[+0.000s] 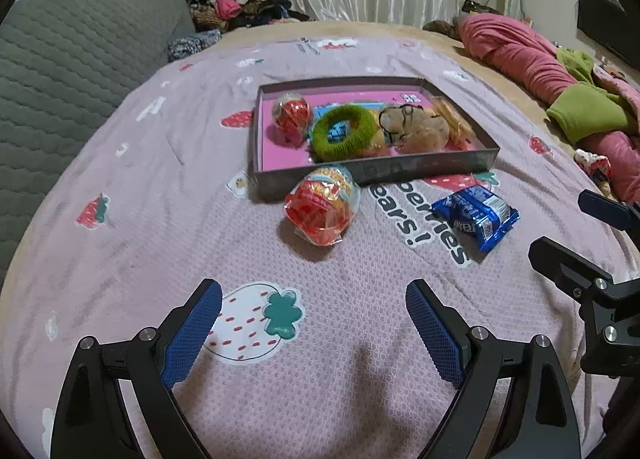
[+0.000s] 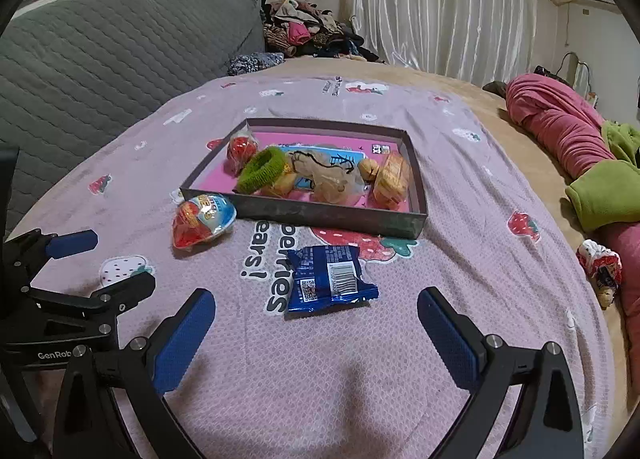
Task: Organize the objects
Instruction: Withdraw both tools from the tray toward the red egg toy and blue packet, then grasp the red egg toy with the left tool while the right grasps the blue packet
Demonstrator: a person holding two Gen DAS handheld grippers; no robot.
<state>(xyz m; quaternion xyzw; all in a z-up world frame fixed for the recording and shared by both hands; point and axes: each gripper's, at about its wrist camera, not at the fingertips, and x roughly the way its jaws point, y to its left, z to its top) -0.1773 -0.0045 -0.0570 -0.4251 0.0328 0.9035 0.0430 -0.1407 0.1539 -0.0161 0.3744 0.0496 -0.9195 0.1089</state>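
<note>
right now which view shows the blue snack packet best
The right wrist view: the blue snack packet lies centred just ahead of the open right tongs, barcode and QR code visible. The left wrist view shows it off to the right, angled, smaller, on the bedspread.

Two red snack cups [image 1: 322,209] [image 1: 291,114]; one blue packet [image 1: 476,216]; one green ring [image 1: 345,132]; one tray [image 1: 400,173]; perhaps three bagged pastries [image 2: 394,179].

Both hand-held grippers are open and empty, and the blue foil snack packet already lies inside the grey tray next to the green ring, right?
Not quite. The blue foil snack packet lies on the pink strawberry-print blanket, outside the grey tray, as the right wrist view shows. Left hand-held gripper and right hand-held gripper are open and empty.
</note>
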